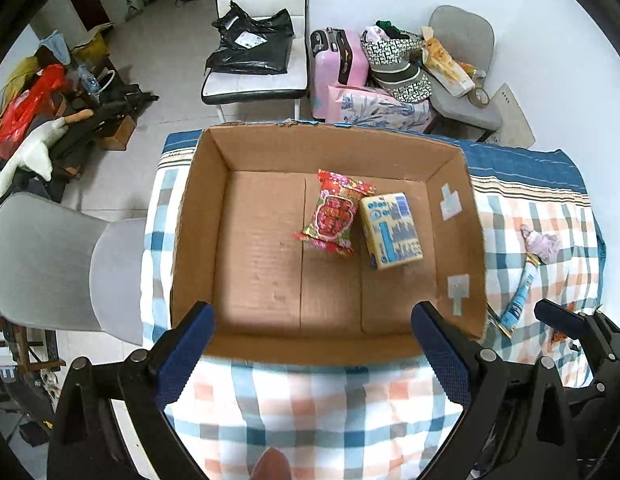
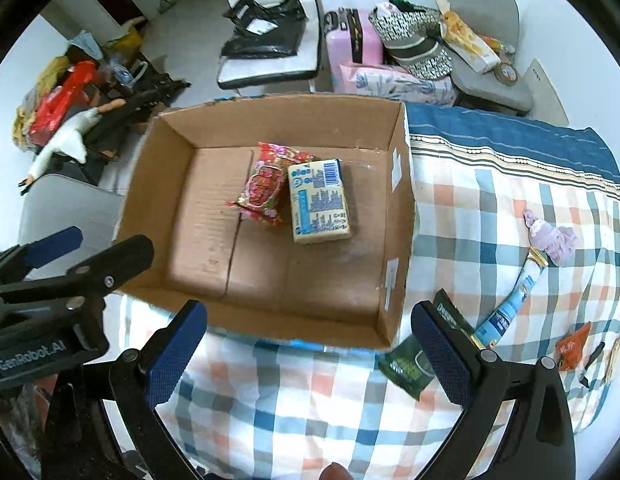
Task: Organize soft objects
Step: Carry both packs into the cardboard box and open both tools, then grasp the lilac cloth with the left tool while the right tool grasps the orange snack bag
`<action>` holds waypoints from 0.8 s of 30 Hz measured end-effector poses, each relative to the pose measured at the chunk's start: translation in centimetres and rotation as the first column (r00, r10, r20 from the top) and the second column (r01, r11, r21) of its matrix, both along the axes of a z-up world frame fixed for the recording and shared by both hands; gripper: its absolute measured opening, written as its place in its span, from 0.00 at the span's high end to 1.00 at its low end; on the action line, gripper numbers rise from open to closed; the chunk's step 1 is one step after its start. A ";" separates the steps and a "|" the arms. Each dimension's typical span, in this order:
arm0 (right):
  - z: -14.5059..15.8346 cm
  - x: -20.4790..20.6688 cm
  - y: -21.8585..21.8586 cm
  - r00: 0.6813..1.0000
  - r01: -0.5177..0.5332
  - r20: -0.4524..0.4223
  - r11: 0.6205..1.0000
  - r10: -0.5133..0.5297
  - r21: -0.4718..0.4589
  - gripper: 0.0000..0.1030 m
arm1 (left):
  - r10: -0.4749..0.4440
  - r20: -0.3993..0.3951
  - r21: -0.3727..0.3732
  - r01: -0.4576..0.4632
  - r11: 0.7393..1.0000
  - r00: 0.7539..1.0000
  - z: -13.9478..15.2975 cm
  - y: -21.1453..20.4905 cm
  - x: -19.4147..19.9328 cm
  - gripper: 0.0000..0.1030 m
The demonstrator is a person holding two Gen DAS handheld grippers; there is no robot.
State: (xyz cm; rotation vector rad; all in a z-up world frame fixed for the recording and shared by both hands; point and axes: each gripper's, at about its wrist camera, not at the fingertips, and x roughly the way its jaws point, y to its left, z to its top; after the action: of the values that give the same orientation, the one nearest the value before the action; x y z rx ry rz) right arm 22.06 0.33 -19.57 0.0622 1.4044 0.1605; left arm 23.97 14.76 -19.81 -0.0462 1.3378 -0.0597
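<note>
Both grippers hover spread and empty: left gripper [image 1: 312, 344], right gripper [image 2: 310, 344]. Red snack packet [image 1: 334, 213] and yellow tissue pack [image 1: 391, 230] lie in the open cardboard box [image 1: 197, 216]. Next, I'd approach the blue tube [image 2: 510, 306] along its length, then pinch gently.

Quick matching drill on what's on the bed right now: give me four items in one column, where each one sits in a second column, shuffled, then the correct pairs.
Things:
1. red snack packet
2. yellow-and-blue pack
3. blue tube
4. green packet

Places:
A. on the checked cover, just outside the cardboard box's near right corner
B. on the box floor, to the left of the other item in there
C. on the cover to the right of the box, one end near a lilac cloth
D. on the box floor, nearer the right wall

Pairs: 1-B, 2-D, 3-C, 4-A
</note>
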 end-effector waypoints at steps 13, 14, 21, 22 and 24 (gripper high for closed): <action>4.6 -4.9 -5.9 0.997 -0.008 0.076 0.996 0.001 0.090 0.00 | -0.011 0.090 0.020 0.009 1.000 0.996 4.5 -6.4 -4.8 0.02; 4.8 -5.3 -7.1 0.996 0.004 0.087 0.996 -0.012 0.090 0.00 | -0.022 0.101 0.028 0.019 0.999 0.995 4.8 -7.5 -5.0 0.02; 4.0 -7.8 -18.3 0.985 0.153 0.068 0.985 -0.159 0.081 0.00 | -0.143 0.105 0.038 0.140 0.989 0.984 4.3 -16.6 -5.2 0.02; 3.7 -8.1 -19.9 0.981 0.178 0.065 0.982 -0.183 0.070 0.00 | -0.164 0.093 0.034 0.161 0.986 0.982 3.8 -18.1 -5.0 0.02; 2.7 -8.9 -24.2 0.969 0.240 0.052 0.970 -0.242 0.040 0.00 | -0.203 0.072 0.027 0.201 0.979 0.977 2.9 -21.0 -4.8 0.02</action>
State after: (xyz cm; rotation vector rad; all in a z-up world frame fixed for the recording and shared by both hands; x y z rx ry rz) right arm 13.18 -23.88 -16.90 0.2537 1.3259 -0.0161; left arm 19.22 -6.26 -16.95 0.1079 1.2650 -0.2189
